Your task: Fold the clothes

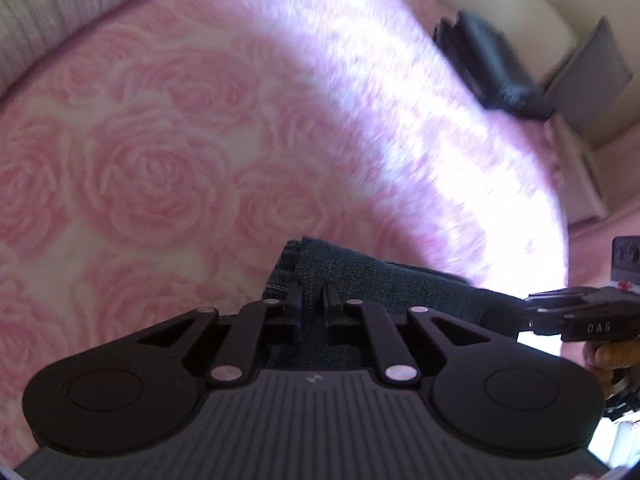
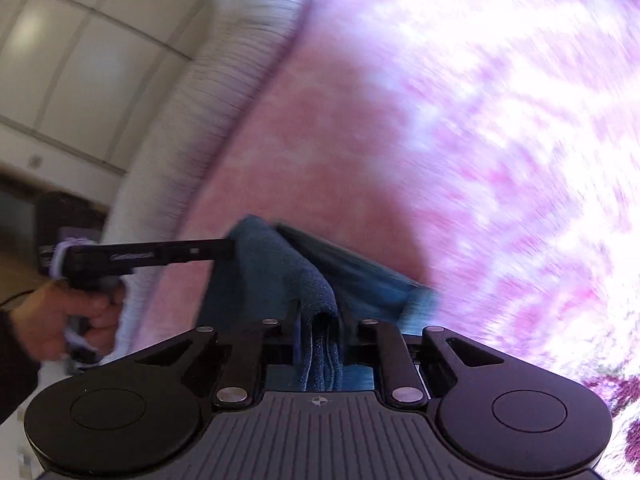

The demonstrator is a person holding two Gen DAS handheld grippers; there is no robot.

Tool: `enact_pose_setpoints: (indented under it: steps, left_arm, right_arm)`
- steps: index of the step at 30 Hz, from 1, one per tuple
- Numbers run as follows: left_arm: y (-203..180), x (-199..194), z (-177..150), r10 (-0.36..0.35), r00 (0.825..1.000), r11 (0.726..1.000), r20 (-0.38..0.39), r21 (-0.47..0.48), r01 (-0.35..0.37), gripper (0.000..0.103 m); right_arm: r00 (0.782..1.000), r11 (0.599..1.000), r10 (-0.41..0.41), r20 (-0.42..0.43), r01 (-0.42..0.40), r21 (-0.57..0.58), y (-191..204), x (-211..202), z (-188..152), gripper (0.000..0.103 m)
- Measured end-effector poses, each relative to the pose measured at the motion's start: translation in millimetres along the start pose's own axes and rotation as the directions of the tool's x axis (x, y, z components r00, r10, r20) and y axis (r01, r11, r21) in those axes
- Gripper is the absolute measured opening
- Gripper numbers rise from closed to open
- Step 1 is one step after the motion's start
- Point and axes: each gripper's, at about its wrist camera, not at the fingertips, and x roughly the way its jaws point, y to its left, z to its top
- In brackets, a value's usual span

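Left wrist view: pinching the near end of the dark garment [image 1: 360, 280] in the left gripper [image 1: 313, 300], jaws pressed close on the cloth, its long edge running rightward to the right gripper [image 1: 532, 312] over the pink rose blanket [image 1: 160, 140]. Right wrist view: clamping a thick fold (several layers) in the right gripper [image 2: 318, 320], garment [image 2: 280, 264] stretching leftward toward the left gripper [image 2: 224, 250].

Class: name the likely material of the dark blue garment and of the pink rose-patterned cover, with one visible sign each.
Dark blue garment: probably denim, matt; grainy weave and a stitched seam edge show.
Pink rose-patterned cover: likely plush fleece; soft, fuzzy pile with raised roses.
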Motion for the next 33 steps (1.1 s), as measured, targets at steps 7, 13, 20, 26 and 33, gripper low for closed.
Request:
enact_pose_setpoints:
  steps: [7,13,20,26,33]
  left_arm:
    - [-7,21,-2,0.074,0.997,0.997,0.027,0.001,-0.074,0.01]
    - [-3,21,0,0.08,0.997,0.997,0.019,0.001,-0.08,0.017]
    - [-9,23,0,0.11,0.994,0.993,0.013,0.027,-0.111,0.015]
    - [-9,38,4,0.112,0.994,0.993,0.0,0.022,-0.112,0.015]
    - [-10,28,3,0.121,0.993,0.992,0.009,0.014,-0.122,0.02]
  right_arm:
    - [1.0,1.0,-0.006,0.026,0.006,0.0,-14,5,3,0.015]
    - [0.999,0.999,-0.041,0.034,0.041,-0.002,-15,3,7,0.024]
    - [0.983,0.972,-0.156,0.093,0.169,-0.163,33,-20,-17,0.036]
    - [0.984,0.984,-0.174,0.039,0.172,0.051,-13,10,-8,0.012]
    - [0.994,0.992,-0.107,0.018,0.106,0.064,-28,6,-8,0.012]
